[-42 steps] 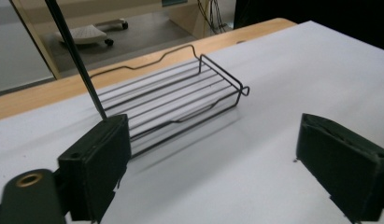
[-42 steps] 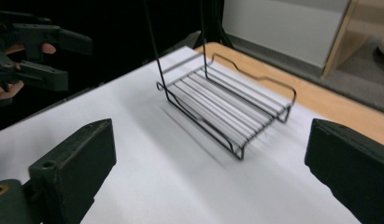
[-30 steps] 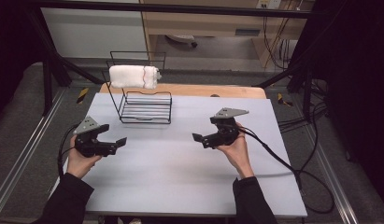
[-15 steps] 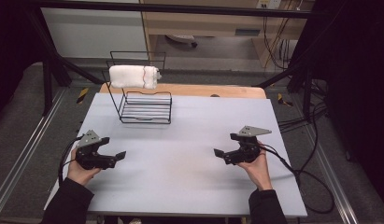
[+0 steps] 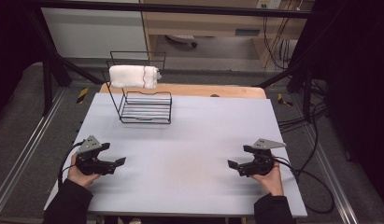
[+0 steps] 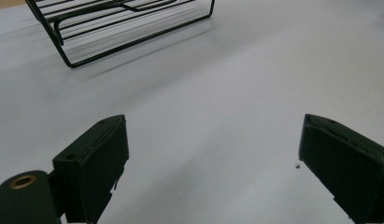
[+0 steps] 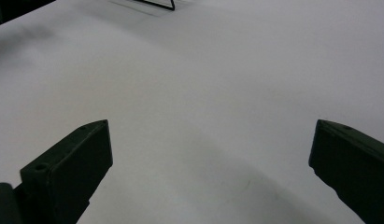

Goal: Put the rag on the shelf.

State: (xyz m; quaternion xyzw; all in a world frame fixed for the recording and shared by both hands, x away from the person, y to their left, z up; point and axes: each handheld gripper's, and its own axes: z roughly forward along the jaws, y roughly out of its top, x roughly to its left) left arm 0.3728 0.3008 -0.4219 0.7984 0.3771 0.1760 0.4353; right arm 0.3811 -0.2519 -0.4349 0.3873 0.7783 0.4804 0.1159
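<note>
A black wire rack (image 5: 144, 100) stands at the far left of the white table (image 5: 194, 140), and a rolled white towel (image 5: 133, 76) lies across its top. My left gripper (image 5: 116, 163) rests low near the table's front left, held in a hand, open and holding nothing. My right gripper (image 5: 235, 165) sits near the front right, also open and empty. In the left gripper view the rack's base (image 6: 115, 28) shows far ahead of the wide-apart jaws. A corner of the rack (image 7: 157, 4) appears at the top of the right gripper view.
A wooden board (image 5: 217, 91) runs along the table's far edge. Black cables (image 5: 311, 177) trail off the right side. Metal frame bars (image 5: 54, 70) rise at the far left, with floor rails (image 5: 21, 158) alongside the table.
Both hands have drawn back from the table's middle toward its front edge, and spread farther apart. The rack and towel have not moved.
</note>
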